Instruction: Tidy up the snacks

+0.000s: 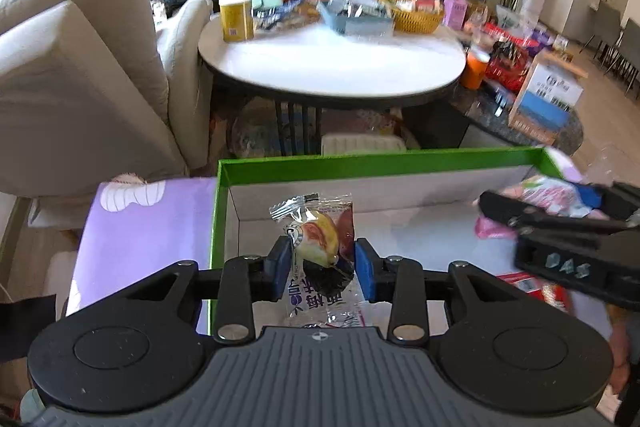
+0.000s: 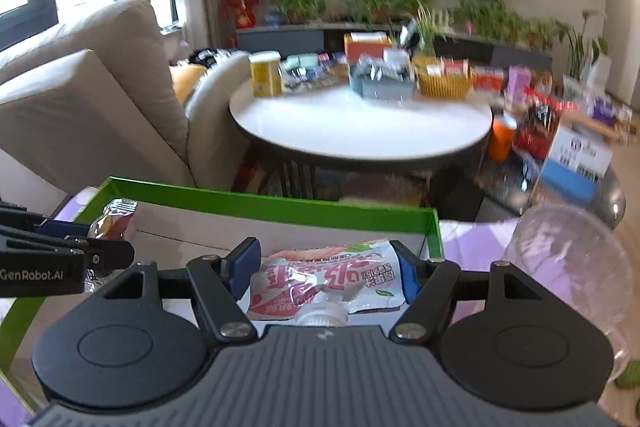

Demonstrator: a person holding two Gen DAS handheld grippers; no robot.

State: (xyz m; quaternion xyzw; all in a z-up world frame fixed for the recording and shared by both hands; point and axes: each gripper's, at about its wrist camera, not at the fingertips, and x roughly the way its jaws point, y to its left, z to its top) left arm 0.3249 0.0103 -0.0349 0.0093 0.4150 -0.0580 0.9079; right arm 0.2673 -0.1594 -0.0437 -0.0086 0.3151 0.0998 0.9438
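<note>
- L gripper (image 1: pixel 322 263) holds clear snack packet (image 1: pixel 320 247) over box (image 1: pixel 360 163), near its left wall.
- R gripper (image 2: pixel 325 273) clamps pink pouch (image 2: pixel 328 283) over box's right side.
- Box sits on purple cloth (image 1: pixel 148 227).

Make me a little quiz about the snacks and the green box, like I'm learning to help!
1. True or false: the left gripper has a clear-wrapped snack packet between its pads.
2. What does the right gripper hold? A) a pink and white spouted pouch B) a banana C) a spoon
3. Fill in: both snacks are over the box with the ____ rim.

Key:
1. True. The blue pads sit on either side of the packet; whether they press on it is hard to tell.
2. A. The pouch is clamped between the blue pads.
3. Green. The box is white inside and rests on a purple cloth.
</note>
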